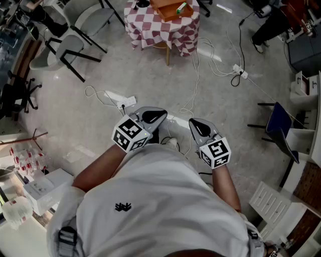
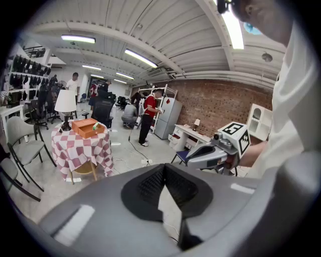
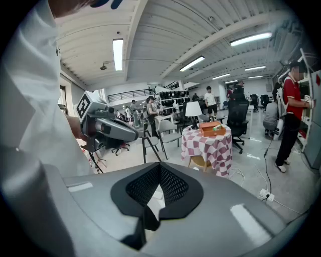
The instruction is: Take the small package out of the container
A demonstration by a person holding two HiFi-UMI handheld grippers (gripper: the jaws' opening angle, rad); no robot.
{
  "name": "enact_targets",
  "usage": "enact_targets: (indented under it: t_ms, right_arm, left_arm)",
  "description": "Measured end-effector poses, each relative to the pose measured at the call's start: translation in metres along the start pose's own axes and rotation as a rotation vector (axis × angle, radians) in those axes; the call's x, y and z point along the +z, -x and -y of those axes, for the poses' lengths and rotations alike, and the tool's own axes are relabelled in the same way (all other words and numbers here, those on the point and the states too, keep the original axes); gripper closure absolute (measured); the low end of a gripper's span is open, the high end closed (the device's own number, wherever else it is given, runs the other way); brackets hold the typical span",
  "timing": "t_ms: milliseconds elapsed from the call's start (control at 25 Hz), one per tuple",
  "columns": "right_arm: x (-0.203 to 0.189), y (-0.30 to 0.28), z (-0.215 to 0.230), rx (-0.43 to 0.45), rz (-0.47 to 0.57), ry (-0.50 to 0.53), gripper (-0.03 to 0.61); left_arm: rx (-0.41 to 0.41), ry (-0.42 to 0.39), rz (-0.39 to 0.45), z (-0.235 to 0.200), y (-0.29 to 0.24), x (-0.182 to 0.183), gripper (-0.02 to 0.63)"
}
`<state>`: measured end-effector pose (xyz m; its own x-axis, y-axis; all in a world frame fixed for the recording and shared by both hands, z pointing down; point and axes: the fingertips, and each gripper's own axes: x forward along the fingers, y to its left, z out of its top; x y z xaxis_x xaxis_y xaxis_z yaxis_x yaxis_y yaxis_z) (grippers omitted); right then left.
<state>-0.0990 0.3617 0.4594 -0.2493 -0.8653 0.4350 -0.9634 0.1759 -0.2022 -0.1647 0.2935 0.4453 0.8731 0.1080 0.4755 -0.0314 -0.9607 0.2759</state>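
At mid-frame, we are holding the left gripper [image 1: 156, 115] and right gripper [image 1: 196, 124], jaws together and empty, below the container [image 1: 167, 10].

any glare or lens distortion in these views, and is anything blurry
Head view: even, sharp, the checked table only mildly stretched. Left gripper view: strong fisheye, black corners, a ceiling light blown out. Right gripper view: same curve, dark rim.

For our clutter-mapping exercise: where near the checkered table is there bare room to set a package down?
Free: the narrow near strip of the checkered tablecloth, between the orange container and the cloth's edge; also the floor between the grey chairs and the tablecloth. Crowded: the floor right of it, with cables and a power strip.
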Motion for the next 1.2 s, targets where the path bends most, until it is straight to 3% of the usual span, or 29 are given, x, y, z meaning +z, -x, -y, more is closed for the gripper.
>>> enact_targets:
  t_ms: [320,560,760,1200]
  right_arm:
    - [0.034,-0.079,0.054,-0.051,-0.046,0.015,0.578]
    - [0.089,-0.144,0.113,-0.076,-0.075,0.025,0.578]
    - [0.129,-0.193,0.142,-0.079,-0.082,0.065,0.575]
    - [0.185,-0.276,0.199,0.047,-0.093,0.140,0.551]
  left_arm:
    - [-0.057,-0.002,0.037,-0.098,-0.038,0.030,0.558]
    - [-0.077,-0.045,0.085,-0.185,-0.069,0.092,0.558]
    - [-0.096,-0.044,0.100,-0.243,-0.072,0.114,0.555]
    - [0.000,0.006,0.099,-0.324,-0.083,0.138,0.555]
